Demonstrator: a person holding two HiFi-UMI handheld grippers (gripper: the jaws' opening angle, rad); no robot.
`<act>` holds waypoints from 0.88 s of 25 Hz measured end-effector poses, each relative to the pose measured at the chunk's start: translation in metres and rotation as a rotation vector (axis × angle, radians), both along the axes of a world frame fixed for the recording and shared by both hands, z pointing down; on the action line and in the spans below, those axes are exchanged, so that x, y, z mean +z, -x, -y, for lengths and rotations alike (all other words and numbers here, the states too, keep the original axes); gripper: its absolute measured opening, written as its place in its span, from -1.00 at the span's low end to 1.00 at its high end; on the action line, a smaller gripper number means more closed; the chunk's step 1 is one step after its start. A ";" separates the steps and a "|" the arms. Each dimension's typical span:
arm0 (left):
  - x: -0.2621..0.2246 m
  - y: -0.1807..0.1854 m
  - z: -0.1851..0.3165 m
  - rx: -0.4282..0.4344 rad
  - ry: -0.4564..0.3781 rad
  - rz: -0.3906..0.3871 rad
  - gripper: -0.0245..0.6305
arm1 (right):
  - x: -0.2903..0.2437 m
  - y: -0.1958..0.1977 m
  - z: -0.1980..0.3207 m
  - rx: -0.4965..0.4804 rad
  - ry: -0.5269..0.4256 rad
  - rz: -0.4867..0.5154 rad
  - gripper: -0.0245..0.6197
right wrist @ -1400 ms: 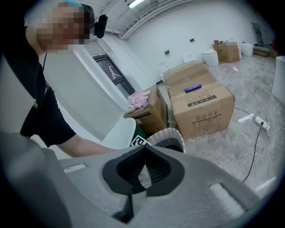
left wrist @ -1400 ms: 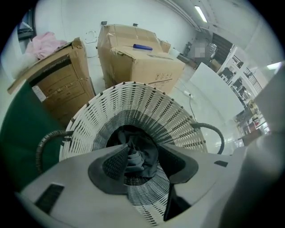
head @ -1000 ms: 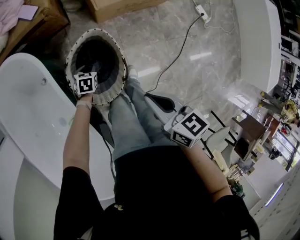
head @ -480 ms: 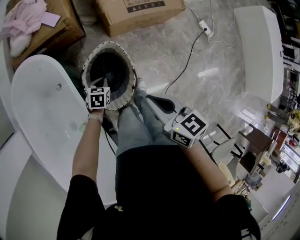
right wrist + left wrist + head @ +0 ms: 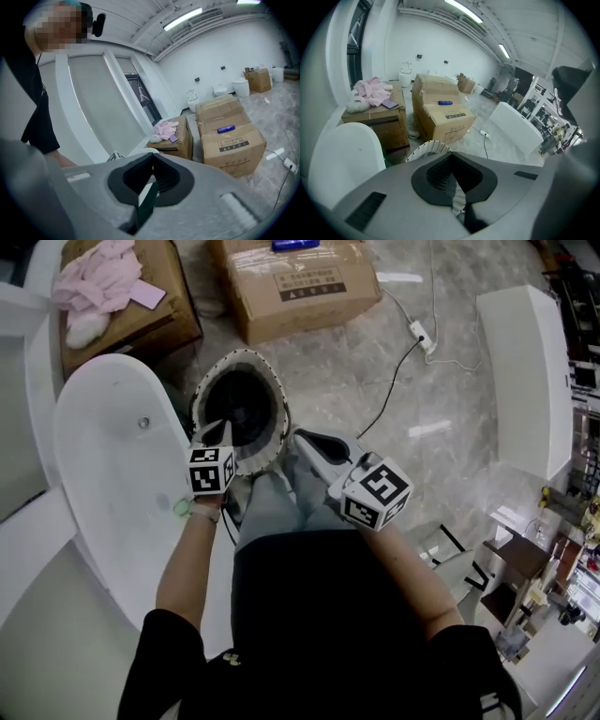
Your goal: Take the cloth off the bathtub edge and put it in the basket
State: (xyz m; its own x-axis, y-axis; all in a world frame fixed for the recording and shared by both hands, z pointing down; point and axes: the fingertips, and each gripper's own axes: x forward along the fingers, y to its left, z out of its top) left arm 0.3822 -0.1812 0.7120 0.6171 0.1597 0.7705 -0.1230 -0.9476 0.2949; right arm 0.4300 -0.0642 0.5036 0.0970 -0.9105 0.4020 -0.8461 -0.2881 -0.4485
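- The step in hand looks like the drop end of the job: the left hand-held gripper (image 5: 221, 434) hangs over the near rim of the white woven basket with a dark inside (image 5: 281, 399), jaws pressed together, nothing between them.
- The right hand-held gripper (image 5: 305, 439), also pressed together and empty, hangs just beside the basket.
- The cloth is hard to place: none shows on the rim of the white oval bathtub (image 5: 112, 465), and the basket's inside is too dark to read.
- A small pale green patch (image 5: 181, 508) sits by the left wrist (too small to tell).
- The next move calls for checking that patch with jaws spread.
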 end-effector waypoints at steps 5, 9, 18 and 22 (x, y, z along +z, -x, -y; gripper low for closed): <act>-0.065 0.017 0.005 -0.042 -0.015 -0.061 -0.88 | -0.028 0.007 0.012 -0.043 -0.040 -0.017 -0.93; -0.116 0.030 0.010 -0.088 -0.021 -0.115 -0.88 | -0.048 0.013 0.021 -0.078 -0.064 -0.033 -0.93; -0.232 0.055 0.025 -0.192 -0.099 -0.269 -0.88 | -0.113 0.021 0.036 -0.170 -0.148 -0.072 -0.93; -0.283 0.063 0.027 -0.206 -0.160 -0.337 -0.88 | -0.146 0.022 0.034 -0.199 -0.186 -0.092 -0.93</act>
